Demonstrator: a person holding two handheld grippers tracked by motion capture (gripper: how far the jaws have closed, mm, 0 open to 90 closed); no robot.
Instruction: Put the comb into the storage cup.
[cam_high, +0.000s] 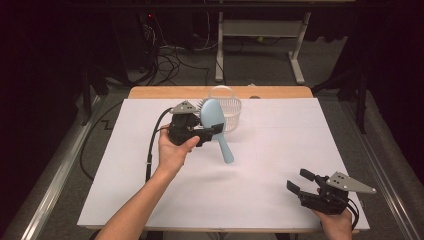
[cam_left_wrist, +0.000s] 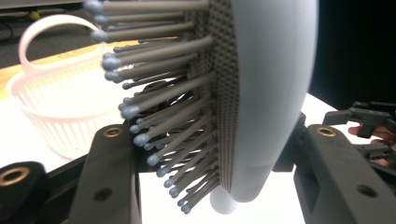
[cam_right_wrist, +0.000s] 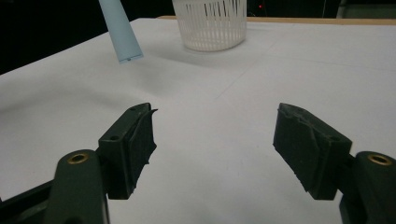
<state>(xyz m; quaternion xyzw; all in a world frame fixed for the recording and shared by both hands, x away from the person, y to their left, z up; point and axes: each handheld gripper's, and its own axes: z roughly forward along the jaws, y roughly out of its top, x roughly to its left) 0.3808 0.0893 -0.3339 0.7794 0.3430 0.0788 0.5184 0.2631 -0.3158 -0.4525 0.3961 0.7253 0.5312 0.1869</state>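
A white sheet covers a light wooden table (cam_high: 165, 92) in a dark room, grey carpeted floor (cam_high: 260, 67) behind it, where tangled black cables (cam_high: 167, 60) trail beside a white metal desk frame (cam_high: 260, 30).

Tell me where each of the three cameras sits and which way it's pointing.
High view: above the near table edge, looking forward and down; both forearms, left gripper, right gripper.
Left gripper view: rides that gripper, looking past the gripped hairbrush toward the basket.
Right gripper view: low over the table, facing the basket between open fingers.
All three show brush and basket.
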